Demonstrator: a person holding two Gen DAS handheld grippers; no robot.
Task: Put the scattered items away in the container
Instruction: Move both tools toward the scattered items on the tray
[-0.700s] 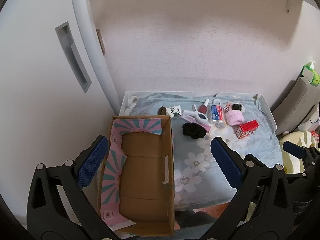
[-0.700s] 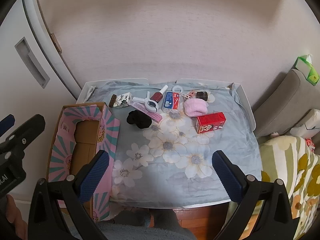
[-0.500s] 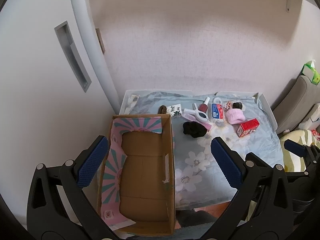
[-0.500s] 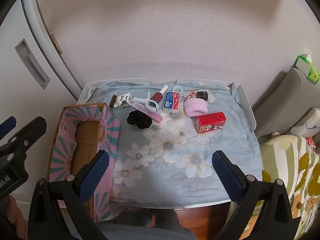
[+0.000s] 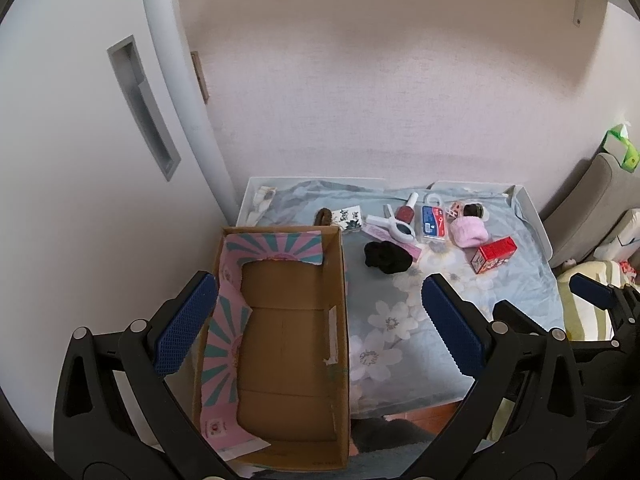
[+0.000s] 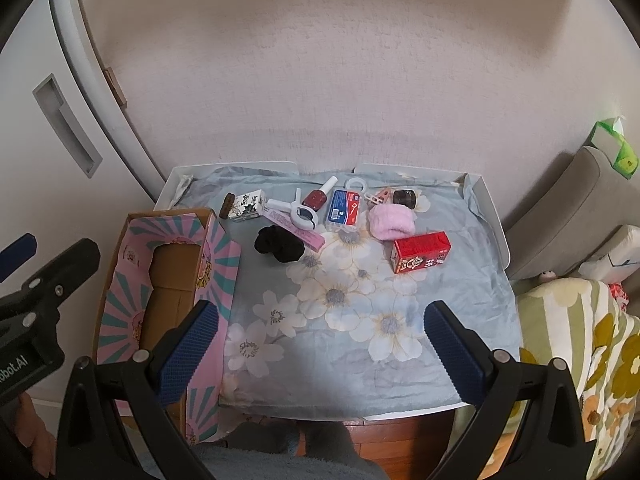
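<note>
Left wrist view: left gripper (image 5: 318,330) held apart, nothing between its pads, above cardboard box (image 5: 340,320). Right gripper (image 6: 318,350) likewise spread wide. Black scrunchie (image 6: 280,245), red carton (image 6: 421,252), pink cloth (image 6: 390,222), nail polish (image 6: 316,198) are scattered at twelve o'clock on floral table (image 6: 360,352).

This is a lived-in home, most likely a bedroom or living corner. A low white worktop (image 6: 490,216) is draped with a pale blue floral cloth (image 6: 344,308) and stands against a textured papered wall (image 6: 340,80), beside a white cupboard door with a recessed handle (image 5: 142,108). To the right lie a yellow flower-patterned quilt (image 6: 580,344), a grey cushion (image 6: 568,216) with a green tissue pack (image 6: 616,148) on top, and wooden flooring (image 6: 404,440) shows below the worktop edge.
</note>
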